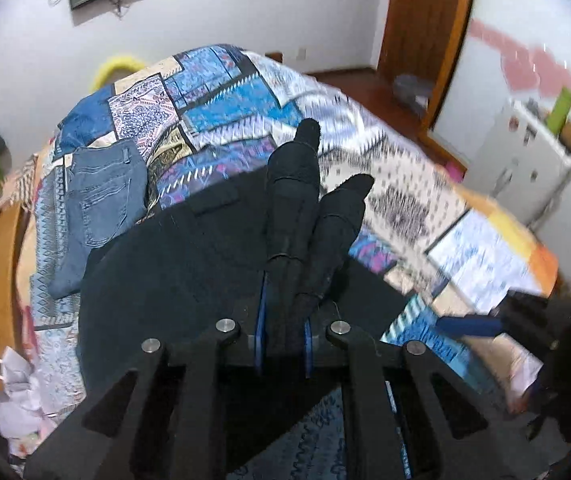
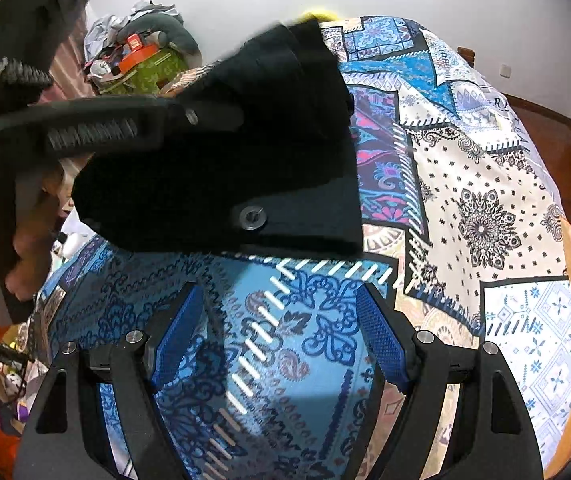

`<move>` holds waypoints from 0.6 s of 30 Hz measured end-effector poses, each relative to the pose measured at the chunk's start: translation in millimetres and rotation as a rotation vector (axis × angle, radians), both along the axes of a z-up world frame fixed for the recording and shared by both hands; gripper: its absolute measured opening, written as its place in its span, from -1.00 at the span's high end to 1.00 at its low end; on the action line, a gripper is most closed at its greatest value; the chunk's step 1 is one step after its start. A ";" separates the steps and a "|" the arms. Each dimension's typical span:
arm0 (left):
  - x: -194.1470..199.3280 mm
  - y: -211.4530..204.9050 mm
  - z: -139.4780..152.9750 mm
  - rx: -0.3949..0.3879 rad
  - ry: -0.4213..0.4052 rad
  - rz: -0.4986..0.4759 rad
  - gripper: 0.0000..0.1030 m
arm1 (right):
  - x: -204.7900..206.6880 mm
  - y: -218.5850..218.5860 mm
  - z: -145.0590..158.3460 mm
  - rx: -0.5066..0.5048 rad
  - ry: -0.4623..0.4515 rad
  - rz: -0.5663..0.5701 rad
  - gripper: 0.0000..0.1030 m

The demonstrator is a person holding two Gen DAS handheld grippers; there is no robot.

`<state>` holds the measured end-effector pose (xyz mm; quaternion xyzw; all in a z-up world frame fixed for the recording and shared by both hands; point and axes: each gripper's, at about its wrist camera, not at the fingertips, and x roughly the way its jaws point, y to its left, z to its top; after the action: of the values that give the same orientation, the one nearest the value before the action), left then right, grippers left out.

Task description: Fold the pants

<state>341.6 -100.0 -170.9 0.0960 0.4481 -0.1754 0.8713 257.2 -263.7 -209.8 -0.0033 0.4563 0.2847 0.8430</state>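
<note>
Black pants (image 1: 173, 256) lie on a patterned bedspread (image 1: 405, 184). My left gripper (image 1: 285, 336) is shut on a bunched part of the black pants, which sticks up between its fingers. In the right wrist view the black pants (image 2: 253, 152) lie folded over, with a metal button (image 2: 250, 216) showing at the near edge. The left gripper (image 2: 133, 124) reaches in from the left onto the pants. My right gripper (image 2: 281, 344) is open and empty, just above the bedspread (image 2: 485, 220), short of the pants' near edge.
Folded blue jeans (image 1: 101, 200) lie on the bed left of the black pants. A pile of clutter (image 2: 137, 52) sits by the wall. A wooden door (image 1: 425, 20) and a white appliance (image 1: 525, 160) stand right of the bed.
</note>
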 end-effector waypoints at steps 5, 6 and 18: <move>-7.0 0.4 8.3 -0.044 0.020 -0.053 -0.63 | -2.9 1.0 -2.3 0.006 0.012 -0.003 -0.48; -8.9 4.4 15.0 -0.063 -0.010 -0.043 -0.67 | -3.5 1.6 -2.0 0.008 0.012 -0.004 -0.48; 62.1 90.4 24.4 0.095 -0.112 0.202 -0.81 | 4.1 12.9 1.2 0.021 0.007 -0.005 -0.48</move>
<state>403.7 -9.6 -146.4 0.1011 0.4140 -0.0597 0.9027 261.3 -250.8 -208.6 0.0079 0.4562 0.2873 0.8422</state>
